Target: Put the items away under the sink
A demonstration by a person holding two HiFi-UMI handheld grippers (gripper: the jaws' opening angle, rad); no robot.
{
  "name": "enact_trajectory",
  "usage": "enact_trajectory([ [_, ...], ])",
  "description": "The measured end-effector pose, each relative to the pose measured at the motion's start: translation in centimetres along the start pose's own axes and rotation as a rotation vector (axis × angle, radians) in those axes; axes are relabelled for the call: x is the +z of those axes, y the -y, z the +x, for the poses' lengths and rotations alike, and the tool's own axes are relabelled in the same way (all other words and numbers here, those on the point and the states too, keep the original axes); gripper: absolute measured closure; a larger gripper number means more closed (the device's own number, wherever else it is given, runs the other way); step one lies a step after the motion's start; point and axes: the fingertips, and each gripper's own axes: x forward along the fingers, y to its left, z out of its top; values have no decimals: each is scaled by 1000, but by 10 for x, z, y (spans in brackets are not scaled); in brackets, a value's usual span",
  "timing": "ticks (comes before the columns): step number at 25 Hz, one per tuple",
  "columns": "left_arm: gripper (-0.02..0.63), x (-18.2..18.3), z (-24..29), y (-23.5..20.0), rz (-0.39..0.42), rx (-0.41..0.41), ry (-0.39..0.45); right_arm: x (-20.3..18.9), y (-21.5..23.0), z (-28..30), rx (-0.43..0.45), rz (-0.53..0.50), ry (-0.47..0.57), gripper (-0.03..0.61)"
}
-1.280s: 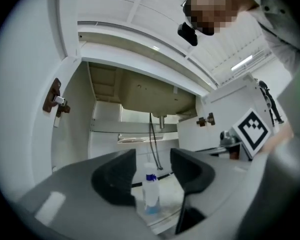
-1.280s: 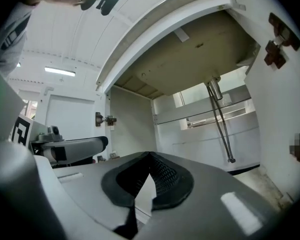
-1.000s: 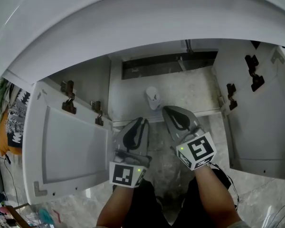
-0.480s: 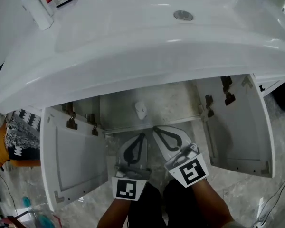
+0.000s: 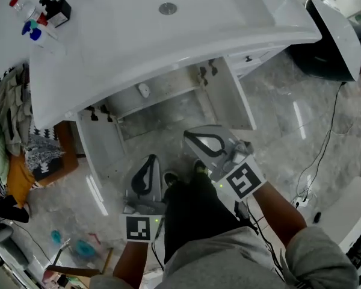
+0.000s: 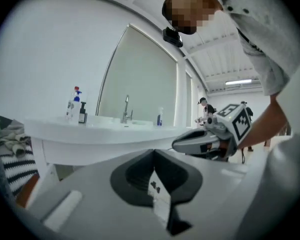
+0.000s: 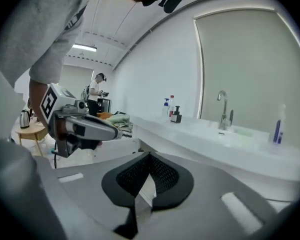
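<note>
At the far left of the head view, a cluster of bottles (image 5: 35, 24) and a dark pump dispenser (image 5: 56, 8) stand on the white vanity top (image 5: 108, 47), well apart from the basin's drain (image 5: 167, 8). Below, the under-sink cabinet (image 5: 168, 110) is open, with the left door (image 5: 99, 149) and the right door (image 5: 228, 98) swung wide on either side. One small white container (image 5: 144, 90) sits upright on the cabinet floor near the back wall, the only item visible inside. In front of the opening, above the marble-patterned floor (image 5: 277, 119), the person holds the left gripper (image 5: 150, 159) with its jaws pressed together on nothing. Just to its right is the right gripper (image 5: 188, 136), its jaws likewise closed and empty. Both gripper views look across the vanity top toward the faucet (image 6: 126, 110), not into the cabinet. The job appears partly done: one item seems stowed, and the bottles and dispenser on the top look to be what is left. With both tools empty, a fresh pickup from the counter seems the likely next step.
</note>
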Motion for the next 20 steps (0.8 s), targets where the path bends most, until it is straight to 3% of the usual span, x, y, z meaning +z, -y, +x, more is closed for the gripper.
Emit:
enact_trajectory([
  [5, 604, 124, -64, 2, -9, 30, 26, 107, 27, -101, -84, 68, -53, 580],
  [9, 604, 181, -97, 4, -16, 58, 65, 151, 36, -161, -167, 132, -83, 580],
  [15, 604, 218, -122, 18, -8, 63, 112, 179, 42, -215, -303, 155, -73, 580],
  [20, 604, 226, -134, 13, -9, 90, 124, 185, 48, -238, -356, 165, -63, 580],
])
